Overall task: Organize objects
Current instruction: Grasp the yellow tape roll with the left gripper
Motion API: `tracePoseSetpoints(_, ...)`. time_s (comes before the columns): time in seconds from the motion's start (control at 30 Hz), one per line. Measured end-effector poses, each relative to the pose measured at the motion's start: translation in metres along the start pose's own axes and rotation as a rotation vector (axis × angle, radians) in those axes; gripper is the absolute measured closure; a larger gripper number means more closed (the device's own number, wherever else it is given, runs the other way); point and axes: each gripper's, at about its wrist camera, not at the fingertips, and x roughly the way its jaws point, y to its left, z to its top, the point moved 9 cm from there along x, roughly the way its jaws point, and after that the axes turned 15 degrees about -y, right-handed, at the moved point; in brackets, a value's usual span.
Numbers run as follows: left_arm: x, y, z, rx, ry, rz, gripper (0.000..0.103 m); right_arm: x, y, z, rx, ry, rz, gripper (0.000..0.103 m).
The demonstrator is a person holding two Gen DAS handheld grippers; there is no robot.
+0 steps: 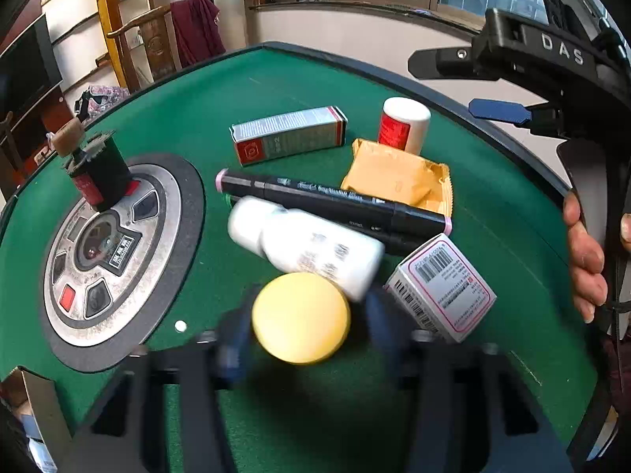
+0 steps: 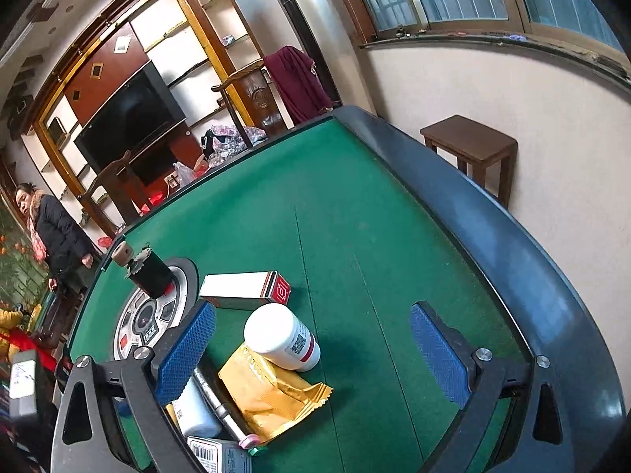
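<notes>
Left gripper (image 1: 301, 335) straddles yellow lid (image 1: 301, 317), open

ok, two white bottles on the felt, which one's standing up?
The red-label bottle at the far side, behind the yellow packet, stands upright. The other white bottle lies on its side beside the black marker.

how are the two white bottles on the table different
The red-labelled bottle stands upright beside the yellow packet; the plain white bottle lies on its side against the black marker. The lying one looks longer, with faint grey print instead of a red label. Both are white plastic with white caps.
</notes>
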Motion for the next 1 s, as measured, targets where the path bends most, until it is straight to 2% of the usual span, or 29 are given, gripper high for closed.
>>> tracePoseSetpoints(0.03, 0.0, 0.0, -0.001, -0.004, 0.0, 0.002, 0.065, 0.0, 0.0, 0.0, 0.001, 0.002, -0.001, 0.003)
tracePoseSetpoints(0.2, -0.008, 0.007, -0.007, -0.053, -0.005, 0.014, 0.065, 0.002, 0.001, -0.004, -0.007, 0.011, -0.003, 0.003)
tracePoseSetpoints(0.4, -0.041, 0.017, -0.009, -0.139, -0.049, 0.037, 0.065, 0.006, -0.001, -0.009, -0.019, 0.033, -0.006, 0.003)
tracePoseSetpoints(0.6, -0.11, 0.021, -0.003, -0.192, -0.16, 0.078, 0.064, 0.013, -0.006, -0.012, -0.048, 0.047, -0.04, 0.003)
tracePoseSetpoints(0.73, -0.17, 0.027, -0.012, -0.269, -0.26, 0.094, 0.064, 0.015, -0.007, -0.014, -0.088, 0.038, -0.063, 0.003)
tracePoseSetpoints(0.83, -0.2, 0.036, -0.024, -0.326, -0.313, 0.109, 0.064, 0.013, -0.004, -0.015, -0.129, 0.016, -0.075, 0.001)
tracePoseSetpoints(1.0, -0.23, 0.058, -0.041, -0.372, -0.351, 0.15, 0.064, 0.006, 0.007, -0.023, -0.215, 0.001, -0.103, 0.001)
